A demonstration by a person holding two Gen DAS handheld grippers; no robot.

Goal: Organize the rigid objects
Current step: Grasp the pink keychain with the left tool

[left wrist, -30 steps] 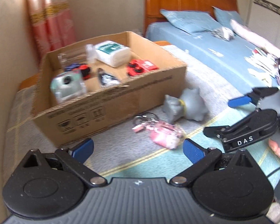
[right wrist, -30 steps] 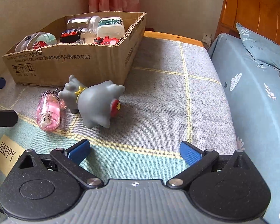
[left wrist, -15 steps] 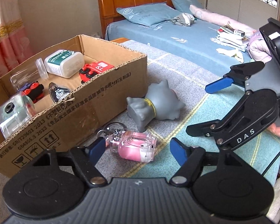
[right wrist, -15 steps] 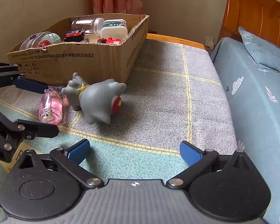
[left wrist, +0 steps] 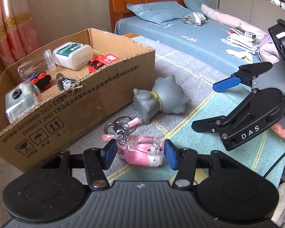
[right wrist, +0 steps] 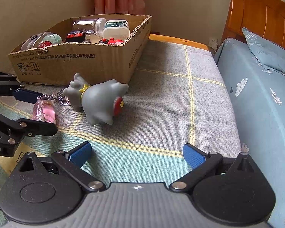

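Since a second ago the left gripper (left wrist: pixel 139 154) has swung from the cardboard box (left wrist: pixel 96 102) to the pink bottle keychain (left wrist: pixel 142 153), low centre; its jaws are closing, pads at the bottle's ends. The right gripper (right wrist: pixel 136 154) gapes empty over the plaid blanket (right wrist: pixel 171 98). Blue bed (left wrist: pixel 190 36) and pink curtain (left wrist: pixel 11 19) lie behind.

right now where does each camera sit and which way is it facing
Left wrist: on the left gripper, looking down at the pink bottle keychain between its closing pads; cardboard box and bed beyond; right gripper and some fingertips show.
Right wrist: on the open right gripper, looking down over the blanket toward the box.
Shared: keychain, grey toy animal, box.
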